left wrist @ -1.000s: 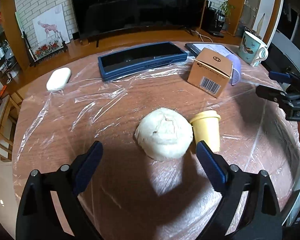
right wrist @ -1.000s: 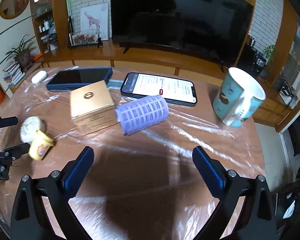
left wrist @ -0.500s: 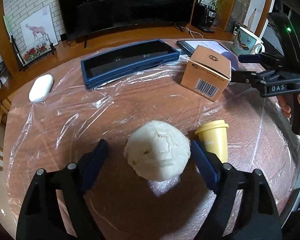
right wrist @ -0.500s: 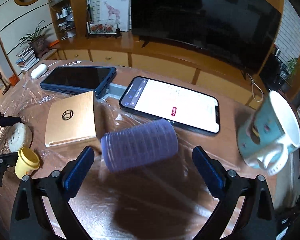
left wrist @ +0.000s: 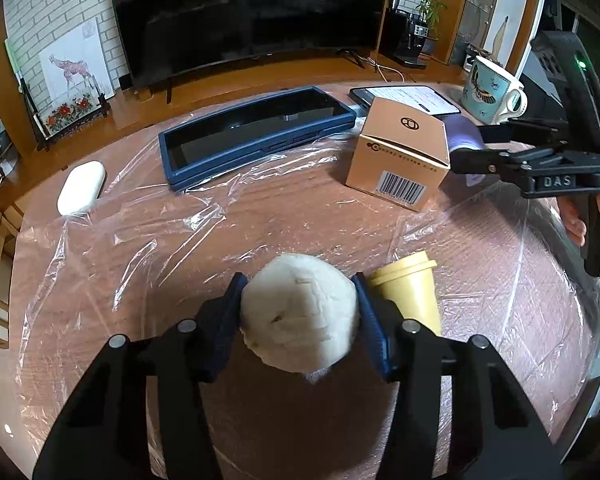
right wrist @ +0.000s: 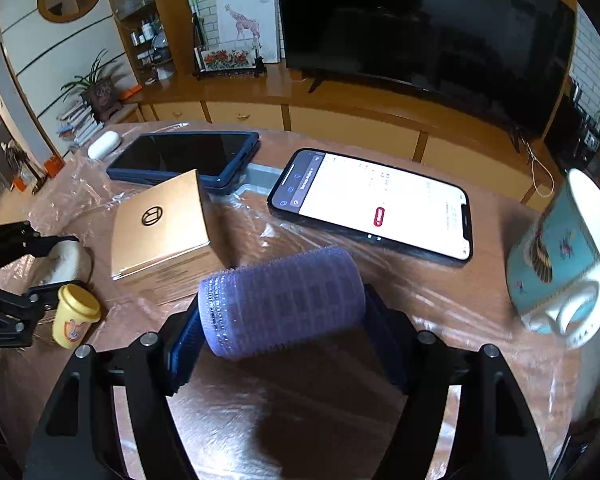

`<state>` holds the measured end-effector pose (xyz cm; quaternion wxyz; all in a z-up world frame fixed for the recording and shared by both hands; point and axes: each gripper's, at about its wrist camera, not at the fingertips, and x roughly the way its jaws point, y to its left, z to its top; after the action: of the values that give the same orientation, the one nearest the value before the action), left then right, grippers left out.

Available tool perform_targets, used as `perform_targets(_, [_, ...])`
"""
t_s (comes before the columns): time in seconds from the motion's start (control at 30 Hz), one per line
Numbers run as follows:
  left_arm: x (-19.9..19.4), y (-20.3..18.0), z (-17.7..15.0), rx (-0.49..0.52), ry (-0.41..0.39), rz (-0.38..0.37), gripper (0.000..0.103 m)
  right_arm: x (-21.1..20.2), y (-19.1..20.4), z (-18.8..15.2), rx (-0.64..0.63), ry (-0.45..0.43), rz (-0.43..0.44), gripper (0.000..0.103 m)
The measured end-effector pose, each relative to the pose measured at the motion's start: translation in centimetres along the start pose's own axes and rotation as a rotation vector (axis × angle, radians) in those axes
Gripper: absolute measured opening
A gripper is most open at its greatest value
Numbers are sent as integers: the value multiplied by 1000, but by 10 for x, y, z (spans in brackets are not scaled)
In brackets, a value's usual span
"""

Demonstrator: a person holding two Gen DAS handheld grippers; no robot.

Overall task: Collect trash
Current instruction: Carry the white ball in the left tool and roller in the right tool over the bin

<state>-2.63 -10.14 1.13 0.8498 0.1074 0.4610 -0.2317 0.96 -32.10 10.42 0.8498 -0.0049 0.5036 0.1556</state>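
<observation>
L gripper jaws were closed on a white crumpled wad, held low over the plastic-covered counter w/ a yellow cup just beside. R gripper jaws were clamped on a purple hair roller, near a tan box, a lit phone & a mug.
</observation>
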Motion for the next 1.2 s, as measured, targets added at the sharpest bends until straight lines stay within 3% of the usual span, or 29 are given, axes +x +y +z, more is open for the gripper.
perform_targets(0.5, [-19, 2, -9, -75, -36, 27, 53, -41, 14, -36, 119, -43, 19, 72])
perform_targets(0.87, [-49, -16, -24, -108, -81, -22, 53, -75, 44, -65, 191, -70, 64, 72])
perform_targets(1.2, [-81, -30, -47, -72, -109, -76, 53, -106, 85, -87, 194, -100, 59, 72])
